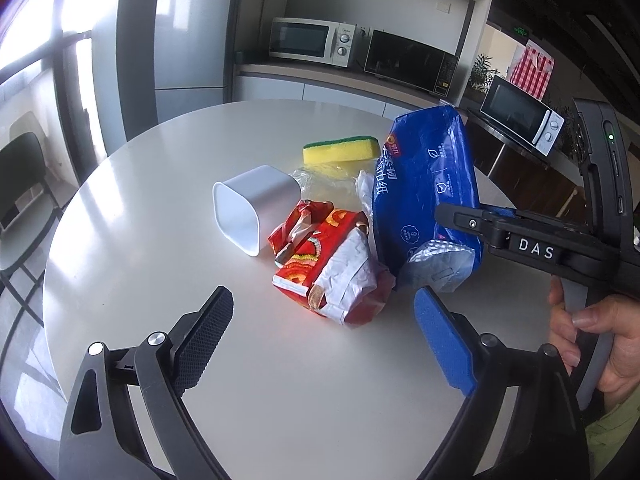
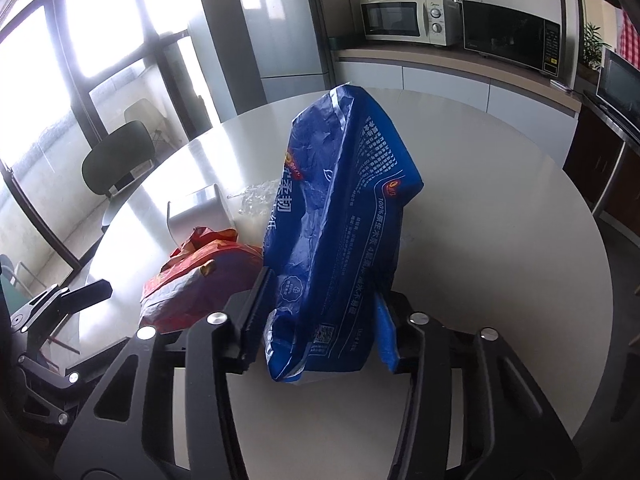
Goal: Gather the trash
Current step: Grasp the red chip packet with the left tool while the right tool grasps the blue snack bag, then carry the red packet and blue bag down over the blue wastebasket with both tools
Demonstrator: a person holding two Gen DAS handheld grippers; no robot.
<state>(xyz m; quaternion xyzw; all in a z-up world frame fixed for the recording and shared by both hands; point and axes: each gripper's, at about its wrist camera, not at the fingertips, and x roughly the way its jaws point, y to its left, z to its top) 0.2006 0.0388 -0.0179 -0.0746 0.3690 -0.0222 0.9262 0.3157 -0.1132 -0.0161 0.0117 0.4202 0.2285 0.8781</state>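
While the right gripper (image 2: 320,320) pinches the blue tissue-pack wrapper (image 2: 340,220) upright on the round table (image 1: 140,240), the spread left gripper (image 1: 324,320) faces the red wrapper (image 1: 332,268), just beyond its fingertips, nearer than the tipped white cup (image 1: 252,212).

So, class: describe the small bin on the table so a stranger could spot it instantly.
Start at the round white table. Just left of the crumpled red wrapper lies the small bin, tipped on its side. It alone is rigid, silver-grey with a white inside.
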